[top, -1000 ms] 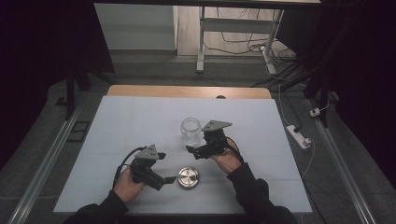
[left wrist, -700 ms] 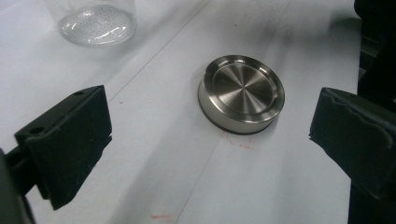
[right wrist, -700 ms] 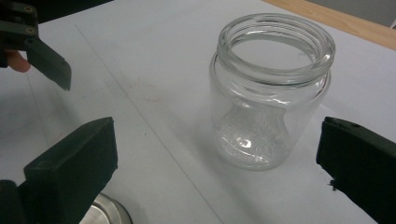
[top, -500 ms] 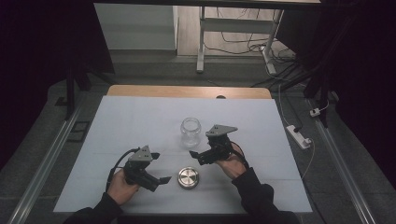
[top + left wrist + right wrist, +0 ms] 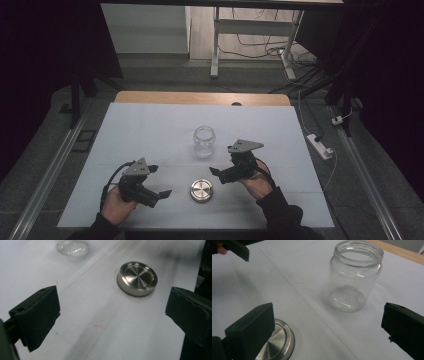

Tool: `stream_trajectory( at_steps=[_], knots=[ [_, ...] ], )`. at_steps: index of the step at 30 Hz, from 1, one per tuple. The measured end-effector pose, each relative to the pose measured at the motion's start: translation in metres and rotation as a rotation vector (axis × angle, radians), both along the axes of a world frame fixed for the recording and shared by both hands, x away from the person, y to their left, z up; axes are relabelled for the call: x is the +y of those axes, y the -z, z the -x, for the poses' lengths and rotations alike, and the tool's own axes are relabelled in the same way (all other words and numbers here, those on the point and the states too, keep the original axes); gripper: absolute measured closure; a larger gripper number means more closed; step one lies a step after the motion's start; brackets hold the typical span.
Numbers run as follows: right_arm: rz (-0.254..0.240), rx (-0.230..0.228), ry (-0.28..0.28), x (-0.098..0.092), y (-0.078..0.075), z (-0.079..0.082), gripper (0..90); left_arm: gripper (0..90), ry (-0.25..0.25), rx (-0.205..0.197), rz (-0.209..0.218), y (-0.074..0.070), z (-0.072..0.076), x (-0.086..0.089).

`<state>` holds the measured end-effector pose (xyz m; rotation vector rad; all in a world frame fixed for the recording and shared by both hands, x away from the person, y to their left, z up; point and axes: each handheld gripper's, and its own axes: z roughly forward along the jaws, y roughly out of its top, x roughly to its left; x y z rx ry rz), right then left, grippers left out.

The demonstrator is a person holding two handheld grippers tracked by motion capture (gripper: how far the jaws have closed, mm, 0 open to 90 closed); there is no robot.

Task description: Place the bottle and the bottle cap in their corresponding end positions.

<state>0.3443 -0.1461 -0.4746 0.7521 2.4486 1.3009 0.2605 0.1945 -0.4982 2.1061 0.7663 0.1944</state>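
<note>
The left gripper (image 5: 159, 181) is held in the person's left hand (image 5: 116, 205) with its jaws spread wide apart and nothing between them; in the left gripper view its two black pads stand at either edge with bare table between, and the metal lid (image 5: 137, 278) lies ahead of them, nearer the right-hand pad, touching neither. Taking that metal lid (image 5: 201, 190) as the landmark, the left gripper sits just to its left in the high view, near it but apart, tips turned towards it. The right gripper (image 5: 218, 175), in the person's right hand (image 5: 256, 181), sits just to the lid's right and a little farther from the person, its jaws also wide open and empty; in the right gripper view one pad hangs over the lid's rim (image 5: 278, 340) at lower left, though whether it touches cannot be told, and the tip of the left gripper (image 5: 237, 248) shows at the upper left corner. The lid lies flat on the white table (image 5: 150, 130), brushed top up. Beyond the lid, farther from the person and slightly to its right, stands the glass jar (image 5: 204, 141), upright, open-mouthed and empty, well clear of the lid. In the right gripper view the jar (image 5: 354, 277) stands ahead between the two pads, touching neither.
</note>
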Motion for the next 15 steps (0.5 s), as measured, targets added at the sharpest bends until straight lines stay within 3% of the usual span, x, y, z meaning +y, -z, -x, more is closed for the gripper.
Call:
stream_trajectory(
  at_steps=[5,15],
  knots=[
    [0.016,0.000,-0.004,-0.008,0.001,0.007,0.0,0.2,-0.027,0.002,-0.009,0.001,0.007,0.010],
    [0.011,0.002,0.034,-0.033,0.002,0.022,0.0,0.2,-0.083,0.015,0.027,0.003,0.022,0.034]
  ],
)
